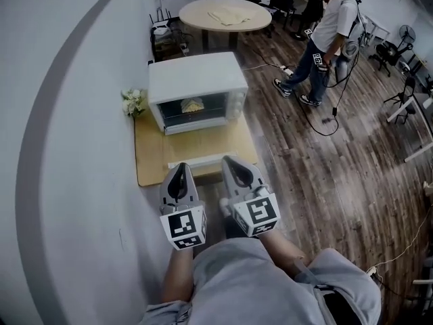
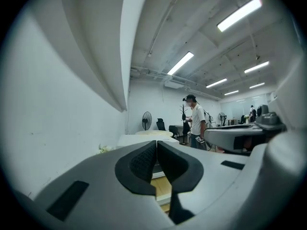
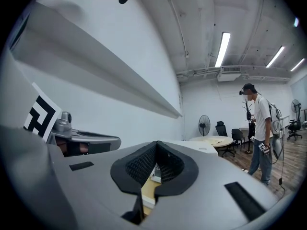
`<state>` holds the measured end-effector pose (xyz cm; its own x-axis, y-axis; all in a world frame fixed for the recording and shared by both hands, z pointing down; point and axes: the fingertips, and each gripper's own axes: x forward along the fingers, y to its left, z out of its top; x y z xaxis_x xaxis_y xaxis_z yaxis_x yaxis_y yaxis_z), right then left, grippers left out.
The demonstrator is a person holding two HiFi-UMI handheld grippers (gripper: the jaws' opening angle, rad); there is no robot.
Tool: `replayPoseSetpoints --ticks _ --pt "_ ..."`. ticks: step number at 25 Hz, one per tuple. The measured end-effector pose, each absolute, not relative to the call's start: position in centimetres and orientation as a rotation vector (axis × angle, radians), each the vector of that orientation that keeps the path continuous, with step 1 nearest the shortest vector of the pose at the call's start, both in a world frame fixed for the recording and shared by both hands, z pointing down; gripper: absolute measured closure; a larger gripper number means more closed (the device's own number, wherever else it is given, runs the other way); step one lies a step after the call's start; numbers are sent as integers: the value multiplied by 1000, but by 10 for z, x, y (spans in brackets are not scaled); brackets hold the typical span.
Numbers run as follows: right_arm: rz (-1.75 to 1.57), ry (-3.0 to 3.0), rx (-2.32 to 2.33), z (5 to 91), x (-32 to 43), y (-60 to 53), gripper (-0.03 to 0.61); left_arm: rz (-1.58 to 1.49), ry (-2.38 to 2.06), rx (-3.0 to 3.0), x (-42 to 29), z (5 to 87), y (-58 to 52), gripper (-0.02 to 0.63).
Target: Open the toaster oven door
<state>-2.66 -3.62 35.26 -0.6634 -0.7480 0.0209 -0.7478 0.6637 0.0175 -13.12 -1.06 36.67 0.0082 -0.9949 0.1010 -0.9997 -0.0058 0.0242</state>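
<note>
A white toaster oven [image 1: 196, 90] stands at the far end of a small wooden table [image 1: 152, 158], against the wall. Its glass door [image 1: 200, 108] is closed, and something pale like bread shows behind it. My left gripper [image 1: 180, 168] hovers at the table's near edge, well short of the oven, shut with nothing in it. My right gripper [image 1: 230, 161] is beside it, also shut and empty. In the left gripper view the pads [image 2: 144, 159] meet at the tip, with the oven's top [image 2: 139, 139] beyond. The right gripper view shows the oven [image 3: 196, 146] past its closed jaws.
White flowers [image 1: 133, 102] sit at the oven's left by the wall. A white strip [image 1: 203, 160] lies along the table's near side. A person [image 1: 331, 32] stands on the wood floor at the right, near cables. A round table [image 1: 225, 13] is behind the oven.
</note>
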Motion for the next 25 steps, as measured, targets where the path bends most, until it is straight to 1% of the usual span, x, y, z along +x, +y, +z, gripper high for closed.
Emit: replayPoseSetpoints --ticks 25 --pt "-8 -2873 1247 337 -53 -25 580 67 -2153 2194 -145 354 -3 607"
